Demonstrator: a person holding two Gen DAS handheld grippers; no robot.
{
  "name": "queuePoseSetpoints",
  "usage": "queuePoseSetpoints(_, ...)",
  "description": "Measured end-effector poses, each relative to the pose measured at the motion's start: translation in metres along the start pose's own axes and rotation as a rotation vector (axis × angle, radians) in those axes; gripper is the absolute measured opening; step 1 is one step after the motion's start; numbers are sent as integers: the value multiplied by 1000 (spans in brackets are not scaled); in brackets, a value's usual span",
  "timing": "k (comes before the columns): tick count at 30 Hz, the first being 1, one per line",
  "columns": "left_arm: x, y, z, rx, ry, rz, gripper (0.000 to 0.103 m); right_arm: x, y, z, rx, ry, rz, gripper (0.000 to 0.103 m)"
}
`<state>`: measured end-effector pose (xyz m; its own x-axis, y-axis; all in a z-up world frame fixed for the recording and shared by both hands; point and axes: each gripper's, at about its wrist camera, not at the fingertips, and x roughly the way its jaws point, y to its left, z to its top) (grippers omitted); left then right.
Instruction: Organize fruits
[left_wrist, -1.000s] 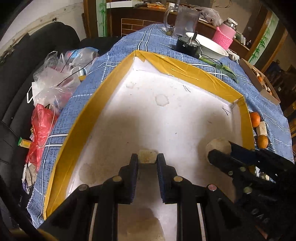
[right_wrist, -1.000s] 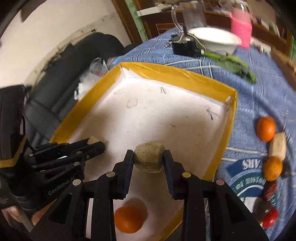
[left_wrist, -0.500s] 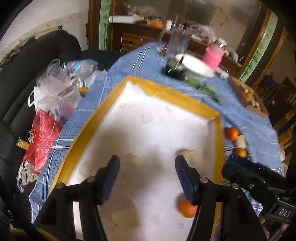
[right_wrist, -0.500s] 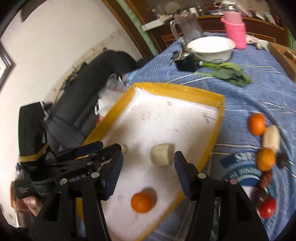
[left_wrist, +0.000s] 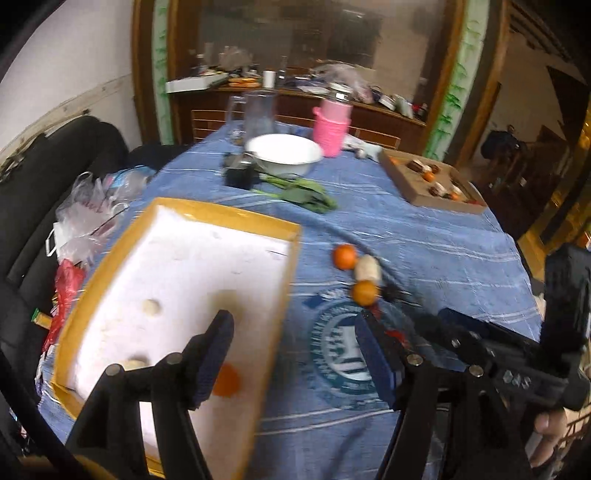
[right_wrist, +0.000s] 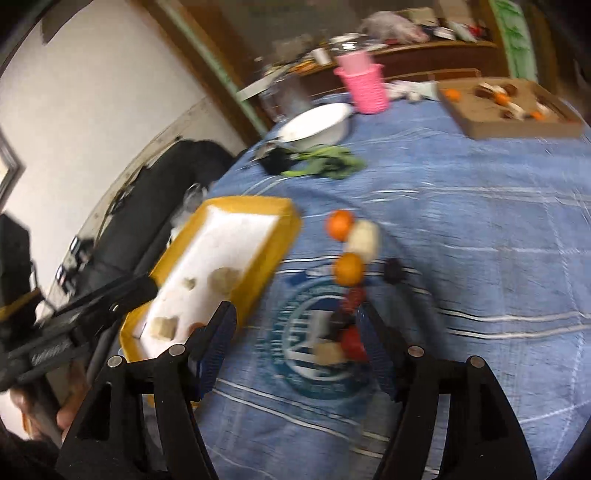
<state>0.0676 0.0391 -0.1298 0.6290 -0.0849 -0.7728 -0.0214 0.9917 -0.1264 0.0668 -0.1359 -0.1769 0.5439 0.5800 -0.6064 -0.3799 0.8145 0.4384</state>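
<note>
Left wrist: three oranges (left_wrist: 345, 256), spread-open left gripper (left_wrist: 295, 354).

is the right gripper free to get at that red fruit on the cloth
Probably yes. The right gripper is open and empty, and the red fruit lies on the blue cloth between its fingers, though a pale piece and a dark fruit crowd it.

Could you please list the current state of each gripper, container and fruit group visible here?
left gripper: open, empty, above the tray's right edge.
right gripper: open, empty, over the loose fruits.
yellow-rimmed tray: holds an orange and a few pale pieces.
loose fruits: on the blue tablecloth, outside the tray.
white bowl: upright; contents not visible.
cardboard box: open, with small items inside.
</note>
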Motion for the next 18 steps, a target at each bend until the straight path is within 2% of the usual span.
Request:
queuePoseSetpoints(5, 17, -30, -9, 22, 27, 13, 71, 4, -33, -1, 33, -19, 29, 67)
queuePoseSetpoints(9, 34, -42, -18, 12, 83, 42, 71, 11, -54, -7, 78, -9, 71, 67)
queuePoseSetpoints(18, 56, -51, -33, -19, 141, 67, 71, 6, -69, -12, 115, -10, -15, 66)
